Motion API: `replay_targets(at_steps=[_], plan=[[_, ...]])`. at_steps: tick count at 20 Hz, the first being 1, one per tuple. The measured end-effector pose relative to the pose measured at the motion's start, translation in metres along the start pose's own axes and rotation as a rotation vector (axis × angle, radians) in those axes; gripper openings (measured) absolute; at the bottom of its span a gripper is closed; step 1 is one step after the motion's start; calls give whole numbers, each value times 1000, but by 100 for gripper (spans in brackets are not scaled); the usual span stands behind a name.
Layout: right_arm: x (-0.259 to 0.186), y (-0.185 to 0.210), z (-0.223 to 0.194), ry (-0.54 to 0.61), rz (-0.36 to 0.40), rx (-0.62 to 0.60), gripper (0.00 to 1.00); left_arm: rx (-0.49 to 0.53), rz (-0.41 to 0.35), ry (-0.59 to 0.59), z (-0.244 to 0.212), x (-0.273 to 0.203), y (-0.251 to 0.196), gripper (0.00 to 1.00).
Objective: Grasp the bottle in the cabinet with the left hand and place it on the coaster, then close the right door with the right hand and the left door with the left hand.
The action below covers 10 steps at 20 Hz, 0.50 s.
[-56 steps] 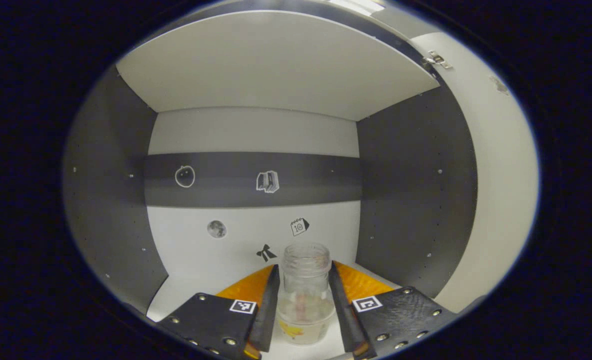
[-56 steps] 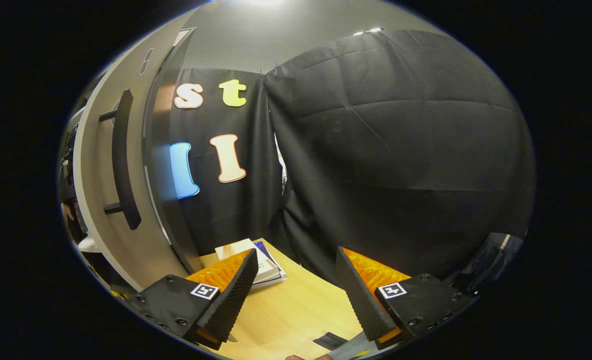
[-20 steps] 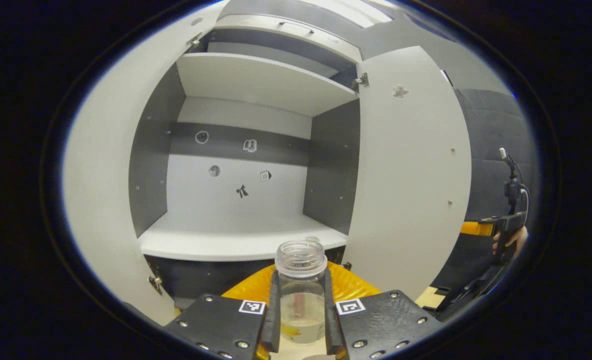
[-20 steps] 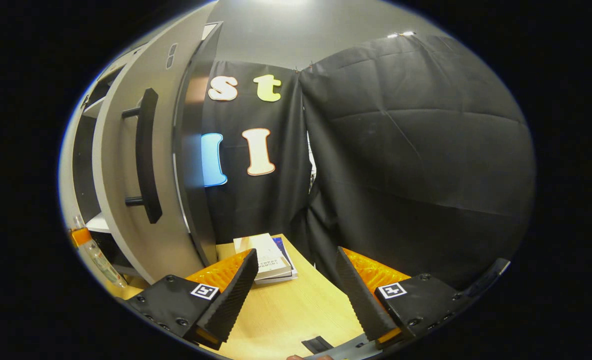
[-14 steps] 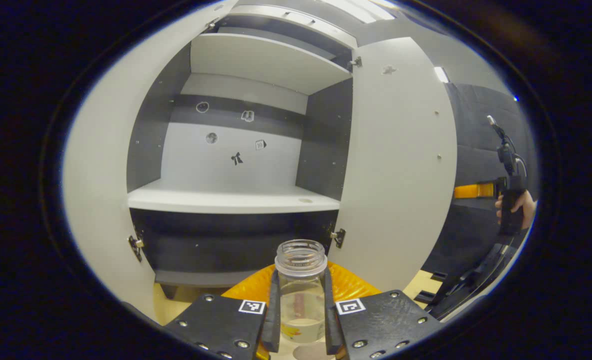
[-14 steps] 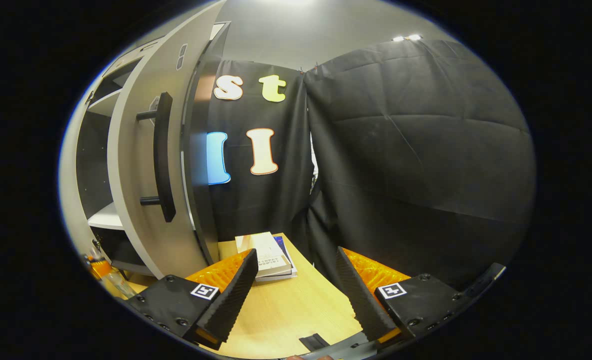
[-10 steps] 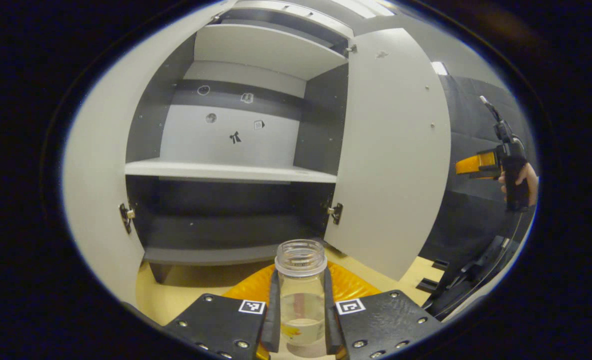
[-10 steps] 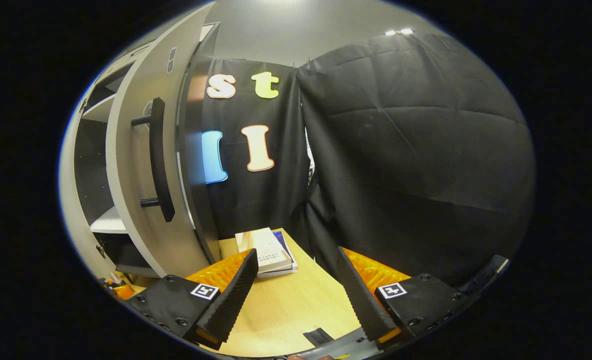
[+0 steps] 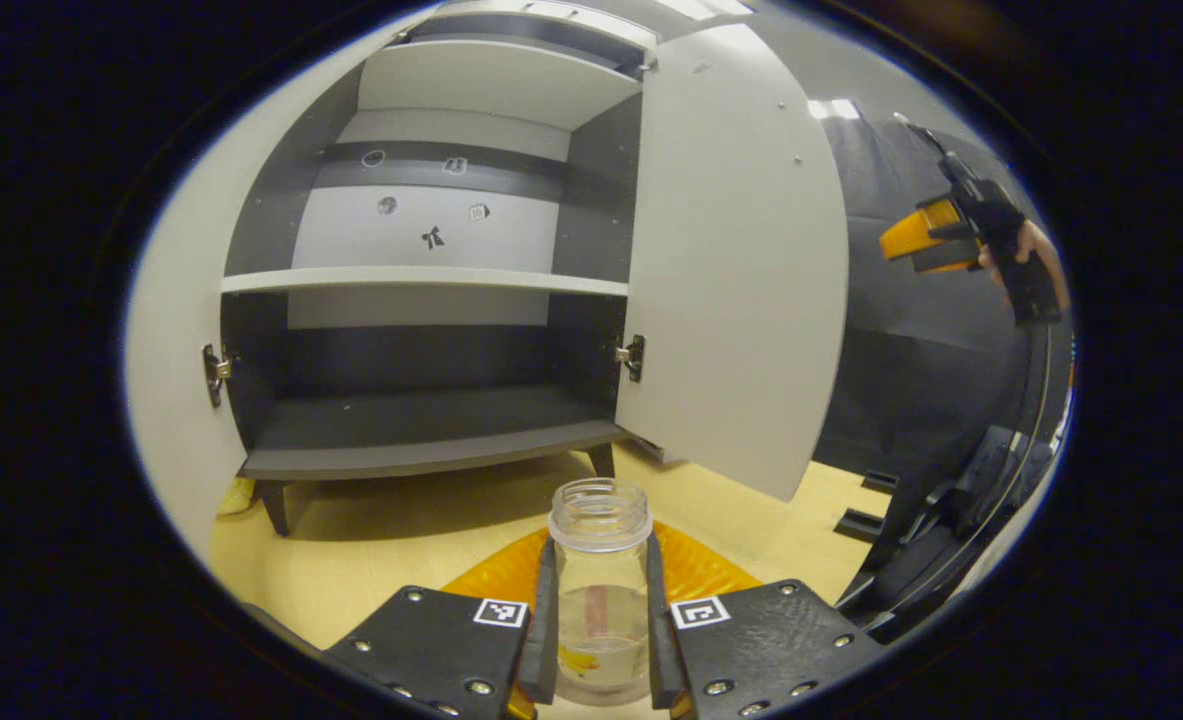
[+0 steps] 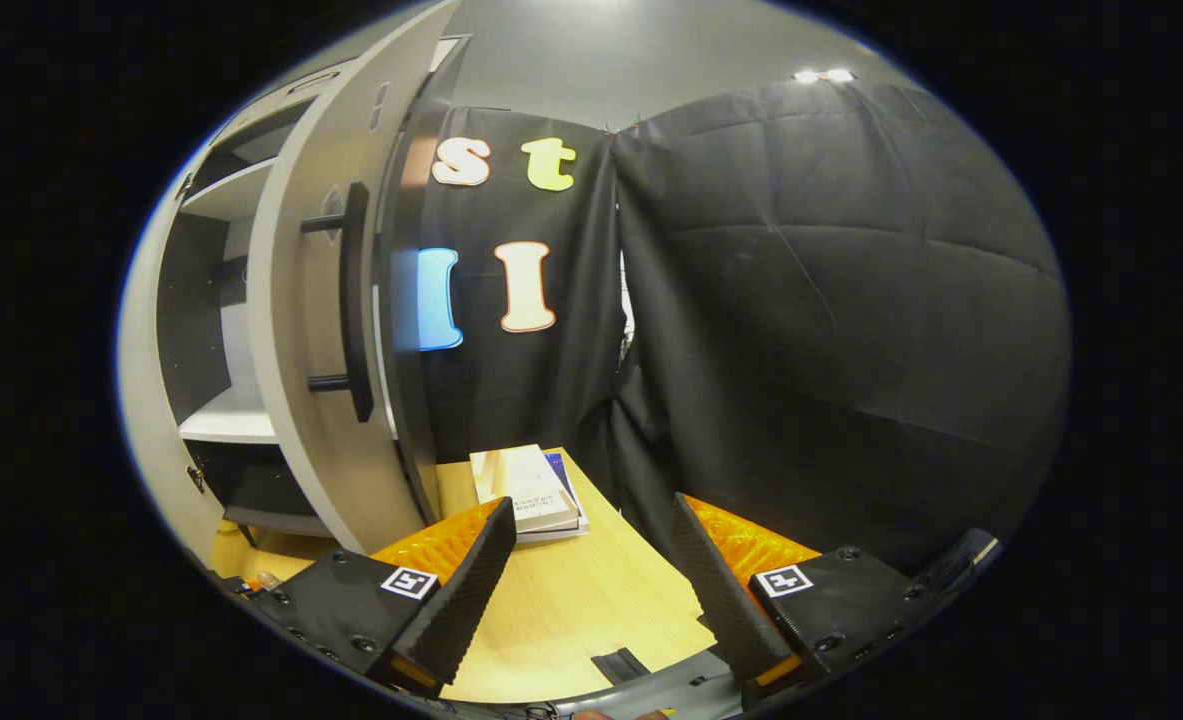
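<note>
Bottle (image 9: pixel 600 590): clear, capless, upright btwn tongs (image 9: pixel 598 650)

No legible text on any object

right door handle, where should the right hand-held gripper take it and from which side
Probably on the middle of the bar handle, between its two standoffs. It is a long vertical bar standing off the outer face of the right door, so there is a gap behind it. The open right hand-held gripper would come at that outer face with one finger on each side of the bar.
</note>
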State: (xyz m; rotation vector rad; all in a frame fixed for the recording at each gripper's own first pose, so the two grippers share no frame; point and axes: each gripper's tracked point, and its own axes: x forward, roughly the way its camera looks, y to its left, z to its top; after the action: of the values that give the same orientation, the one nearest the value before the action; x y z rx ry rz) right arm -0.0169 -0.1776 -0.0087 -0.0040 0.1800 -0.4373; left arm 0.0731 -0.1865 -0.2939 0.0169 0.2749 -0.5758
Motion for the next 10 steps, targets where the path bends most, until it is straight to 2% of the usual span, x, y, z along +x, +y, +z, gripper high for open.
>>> replay_targets(at_steps=[1,2,3,4,5,6,7,8,10], plan=[[0,1,0,-6,3,-2,100,9,-4,6,-5,0,-4,43],[-1,0,0,-8,2,0,96,18,-2,8,-8,-2,-6,43],[-1,0,-1,-7,0,3,96,26,3,7,-10,-4,-7,31],[-2,1,-2,-5,3,5,96,34,6,-6,-8,-4,-8,38],[-3,1,-5,-1,4,5,96,39,15,-1,-11,-6,-8,39],[-4,2,-7,2,5,6,100,36,19,4,-12,-8,-8,35],[-6,2,-9,5,8,9,100,35,24,6,-12,-10,-8,46],[-8,2,-10,7,7,11,100,35,31,8,-11,-11,-7,42],[-13,-1,-11,1,2,0,96,38,46,22,-13,-12,-4,44]])
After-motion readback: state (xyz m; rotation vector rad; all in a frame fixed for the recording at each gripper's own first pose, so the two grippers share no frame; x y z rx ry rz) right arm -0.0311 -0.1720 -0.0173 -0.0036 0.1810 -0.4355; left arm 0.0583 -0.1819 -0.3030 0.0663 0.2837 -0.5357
